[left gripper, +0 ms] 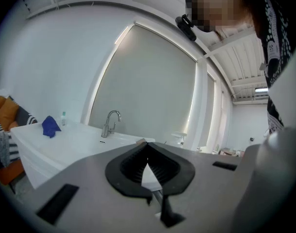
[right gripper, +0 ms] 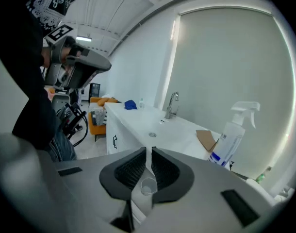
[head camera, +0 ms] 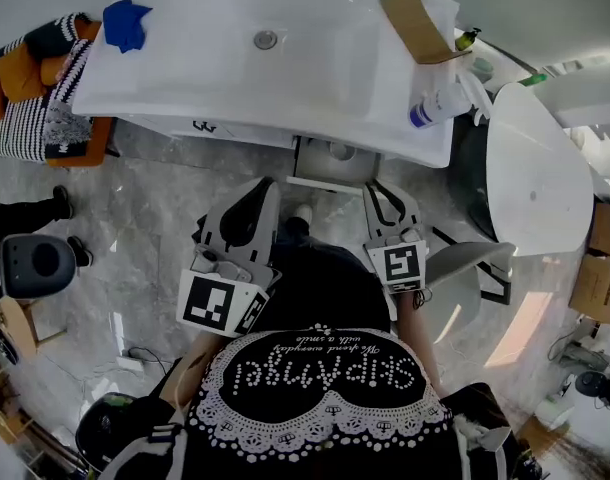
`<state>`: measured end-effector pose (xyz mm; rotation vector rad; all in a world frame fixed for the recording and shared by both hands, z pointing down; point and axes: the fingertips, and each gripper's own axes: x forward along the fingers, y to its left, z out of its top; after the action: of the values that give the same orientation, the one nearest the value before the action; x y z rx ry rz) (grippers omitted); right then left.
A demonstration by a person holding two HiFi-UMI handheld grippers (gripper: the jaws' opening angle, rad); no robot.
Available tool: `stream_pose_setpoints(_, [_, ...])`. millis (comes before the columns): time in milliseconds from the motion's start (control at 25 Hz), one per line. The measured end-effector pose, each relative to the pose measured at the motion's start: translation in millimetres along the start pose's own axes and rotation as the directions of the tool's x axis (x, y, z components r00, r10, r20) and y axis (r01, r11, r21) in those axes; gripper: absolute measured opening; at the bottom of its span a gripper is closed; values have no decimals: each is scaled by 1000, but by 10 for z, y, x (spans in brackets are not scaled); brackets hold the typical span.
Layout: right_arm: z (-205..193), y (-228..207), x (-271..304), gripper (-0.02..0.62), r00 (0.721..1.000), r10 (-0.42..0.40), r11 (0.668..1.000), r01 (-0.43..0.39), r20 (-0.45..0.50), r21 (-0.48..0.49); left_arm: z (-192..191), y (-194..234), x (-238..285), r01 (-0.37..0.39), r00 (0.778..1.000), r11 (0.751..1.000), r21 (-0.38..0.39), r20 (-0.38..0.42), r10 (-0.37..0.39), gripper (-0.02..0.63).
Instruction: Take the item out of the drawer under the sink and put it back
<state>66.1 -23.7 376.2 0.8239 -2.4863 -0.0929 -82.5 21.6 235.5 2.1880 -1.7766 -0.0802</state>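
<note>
Before the white sink (head camera: 315, 73), a person in a dark top with white lettering holds both tools out toward its front edge. The left hand-held gripper (left gripper: 147, 148) has its jaws closed, the ribbed pads meeting at the tips with nothing between them. The right hand-held gripper (right gripper: 149, 154) is drawn to a thin slit and likewise grips nothing. Both hang near the sink's front and clear of it, the left one below the drain (head camera: 265, 39), the right one toward the sink's right end. Under the sink's front edge, between the two tools, a grey recess (head camera: 330, 158) shows; whether it is the drawer cannot be told, and the item cannot be made out in any view. A white cabinet front (right gripper: 120, 147) with a dark handle runs below the sink. On the sink's top, a blue cloth (head camera: 125, 23) lies at the left end, a piece of cardboard (head camera: 415, 23) at the right end, and a spray bottle (head camera: 440, 103) stands at the right front corner. A tap (right gripper: 171, 106) rises at the sink's back.
</note>
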Motion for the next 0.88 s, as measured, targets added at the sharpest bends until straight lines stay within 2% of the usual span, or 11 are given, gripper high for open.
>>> stream_pose_setpoints(240, [-336,40,261,25,993,43,994,-53,-109,-92,22,101,4,-41,999,999,-2,4,41,3])
stream_pose_setpoints(440, [-632,81,521,26,975,91,980,-124,-204,-155,39,186,13,-78,997,997,-12,3,78,3])
stream_pose_setpoints(640, [-900,130,755,29,952,135,967,-187,-274,-172,33,260,27,-102,995,995,-10,-5,102,3])
stream_pose_setpoints(720, [-1005,135,834,78,941,150,963,-208,-302,-171,30,289,33,-114,993,993,-11,-11,114,3])
stream_pose_setpoints(880, [-1218,147,989,89,915,178,948,-258,-361,-186,41,333,50,-135,991,991,-4,-20,135,3])
